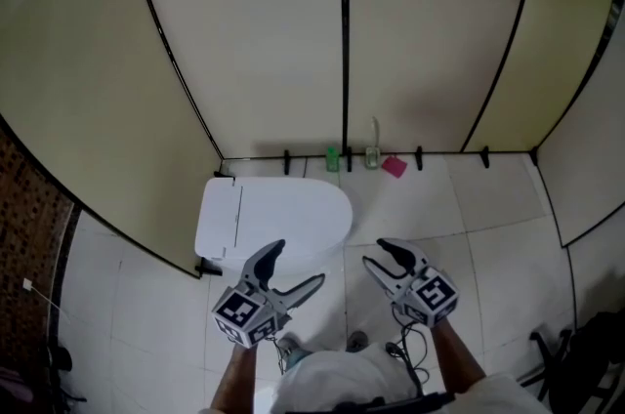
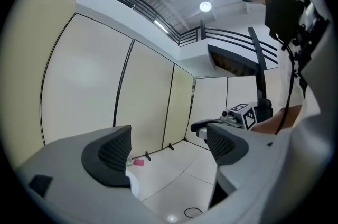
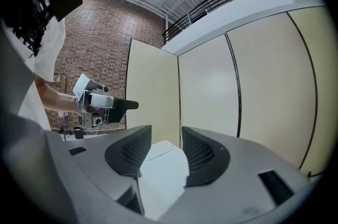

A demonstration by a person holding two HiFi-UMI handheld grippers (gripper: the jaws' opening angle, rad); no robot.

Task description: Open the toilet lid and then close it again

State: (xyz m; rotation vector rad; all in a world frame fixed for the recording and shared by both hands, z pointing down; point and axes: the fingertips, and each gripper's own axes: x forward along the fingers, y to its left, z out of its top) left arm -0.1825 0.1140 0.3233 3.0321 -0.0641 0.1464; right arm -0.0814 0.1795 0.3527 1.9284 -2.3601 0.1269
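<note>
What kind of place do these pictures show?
Probably a toilet cubicle, perhaps a mock-up in a hall: a white toilet with closed lid, beige partition panels and a white tiled floor.

We hold both grippers out before us, roughly level: the left gripper (image 1: 298,266) gapes wide, the right gripper (image 1: 379,253) stands narrowly parted, neither clasping anything.
</note>
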